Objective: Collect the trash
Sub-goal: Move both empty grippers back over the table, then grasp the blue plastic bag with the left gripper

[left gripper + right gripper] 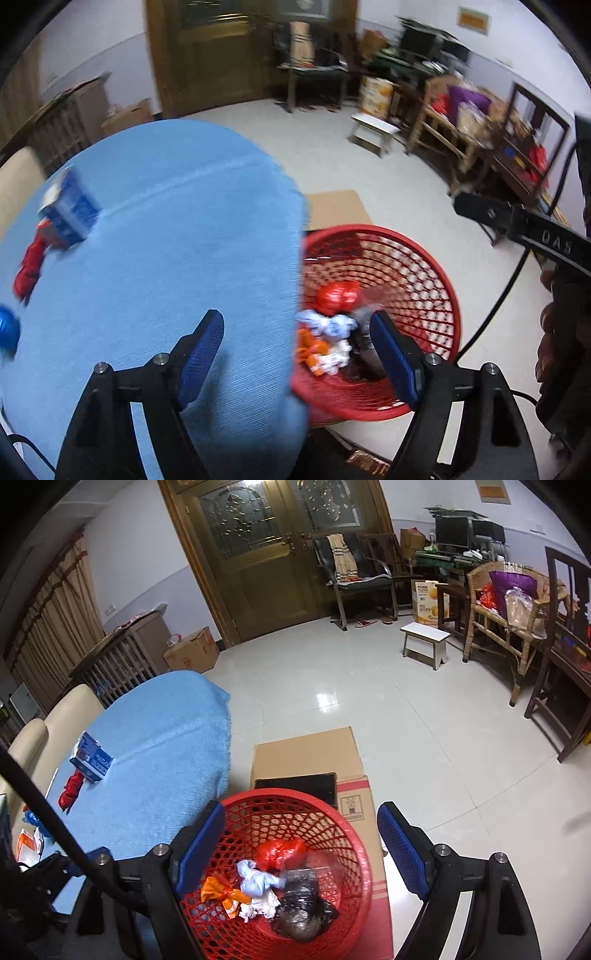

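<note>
Red mesh basket (280, 867) sits on the floor beside the blue-clothed table (162, 746), already holding crumpled wrappers and bags; left gripper (295, 354) and right gripper (301, 849) both spread wide, empty; red wrapper (71, 790) and blue carton (90, 757) remain on the cloth; risk: pinching cloth with the wrapper, dragging the carton off.
</note>
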A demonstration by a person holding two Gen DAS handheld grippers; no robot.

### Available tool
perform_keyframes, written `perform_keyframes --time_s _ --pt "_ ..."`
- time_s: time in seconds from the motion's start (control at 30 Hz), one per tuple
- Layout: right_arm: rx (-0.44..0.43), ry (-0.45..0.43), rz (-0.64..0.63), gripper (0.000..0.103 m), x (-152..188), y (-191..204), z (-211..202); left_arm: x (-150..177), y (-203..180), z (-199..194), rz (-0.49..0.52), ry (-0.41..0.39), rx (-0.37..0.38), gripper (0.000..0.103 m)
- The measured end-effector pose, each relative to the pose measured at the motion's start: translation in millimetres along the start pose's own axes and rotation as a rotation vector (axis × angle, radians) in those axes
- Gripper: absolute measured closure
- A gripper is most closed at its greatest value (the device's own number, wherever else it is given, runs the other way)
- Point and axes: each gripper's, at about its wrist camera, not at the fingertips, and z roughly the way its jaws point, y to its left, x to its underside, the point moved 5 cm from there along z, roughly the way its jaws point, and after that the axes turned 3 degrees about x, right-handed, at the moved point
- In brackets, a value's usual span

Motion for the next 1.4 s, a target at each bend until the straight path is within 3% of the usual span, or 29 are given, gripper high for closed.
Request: perform_keyframes --time_s 0.2,0.57,0.8,0.97,1.1,1.27,1.4 --pt "-0.063 0.009 -0.058 0.016 2.4 51.8 8.6 24.8 65.7 -33.2 -0.12 -0.046 -0.091 0.021" --pt "-0.248 0.064 -0.285 0.016 36.9 208.3 15.8 86.7 185.8 -80.9 -0.382 -0.113 -0.236 0.021" --pt "-0.288 0.076 -0.419 0.016 65.1 259.9 6.3 113.0 257.6 -100.2 -0.548 -0.162 -0.303 0.021" --pt "-0.289 0.11 -0.424 0.016 71.6 275.1 14.5 87.1 286.0 -118.9 -0.541 -0.209 -0.349 0.021" --pt "-0.305 0.106 -0.434 0.016 69.4 282.5 14.3 42.0 314.8 -134.9 -0.5 -0.27 -0.434 0.021" --pt "-0.314 0.119 -0.413 0.016 67.5 279.5 22.2 2.9 361.0 -113.6 -0.505 -0.219 -0.518 0.021" --pt "-0.318 0.121 -0.378 0.016 61.5 273.2 30.2 2.4 389.0 -75.1 -0.508 -0.113 -0.578 0.021"
